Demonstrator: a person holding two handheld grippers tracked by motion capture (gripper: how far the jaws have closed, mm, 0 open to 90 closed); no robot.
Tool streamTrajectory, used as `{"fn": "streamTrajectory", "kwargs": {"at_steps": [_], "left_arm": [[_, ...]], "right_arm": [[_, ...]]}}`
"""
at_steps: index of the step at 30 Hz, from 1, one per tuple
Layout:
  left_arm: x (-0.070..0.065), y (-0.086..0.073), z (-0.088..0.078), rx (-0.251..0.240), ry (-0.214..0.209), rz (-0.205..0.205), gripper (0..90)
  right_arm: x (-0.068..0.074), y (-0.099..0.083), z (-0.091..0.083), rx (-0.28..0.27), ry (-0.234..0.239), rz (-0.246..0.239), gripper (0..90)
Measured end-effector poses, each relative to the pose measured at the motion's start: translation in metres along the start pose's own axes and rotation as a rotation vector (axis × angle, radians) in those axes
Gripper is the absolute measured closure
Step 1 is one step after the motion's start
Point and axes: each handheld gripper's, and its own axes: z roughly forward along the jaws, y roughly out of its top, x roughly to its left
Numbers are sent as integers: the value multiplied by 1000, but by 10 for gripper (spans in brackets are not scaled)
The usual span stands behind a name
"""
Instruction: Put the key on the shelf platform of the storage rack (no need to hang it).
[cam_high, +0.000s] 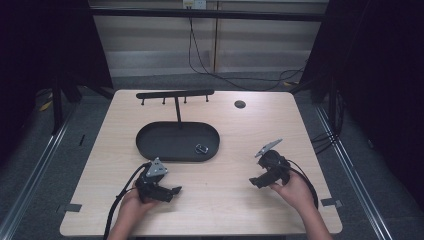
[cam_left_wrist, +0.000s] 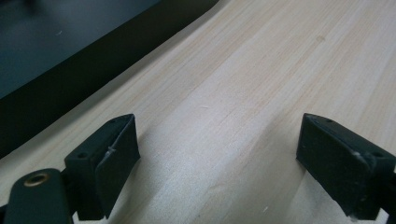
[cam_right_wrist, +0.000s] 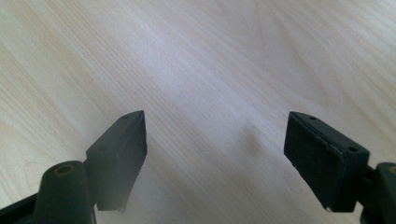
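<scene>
Resting low over the near part of the wooden table, both grippers are held by a person whose hands come in from the near edge. No brand, label or readable writing shows on the grippers, the tray or the table.

The left gripper sits near the near-left of the table, just on the near side of the black oval tray. In the left gripper view its jaws stand wide apart with nothing but bare wood between them, and the tray's dark wall runs across the far left of that view, close to but not touching the left fingertip.

The right gripper sits at the near right, well apart from the tray. In the right gripper view its jaws are also spread wide, empty, over plain wood grain.

A small metal ring-like piece lies inside the tray at its near-right end, beyond the left gripper and to the far left of the right one, touched by neither. It is too small to make out in detail.

A black stand with a crossbar and short pegs rises from the far side of the tray. A round dark grommet sits in the tabletop at the far right.
</scene>
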Motion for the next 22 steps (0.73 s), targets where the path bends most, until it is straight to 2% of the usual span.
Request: {"fn": "streamTrajectory", "kwargs": {"at_steps": [8, 17, 22], "left_arm": [[0, 0, 0, 0, 0, 0, 124], [0, 0, 0, 0, 0, 0, 124], [0, 0, 0, 0, 0, 0, 124]], "right_arm": [[1, -10, 5, 6, 6, 17, 209], [0, -21, 7, -16, 1, 42, 210], [0, -27, 10, -34, -10, 37, 210]]}}
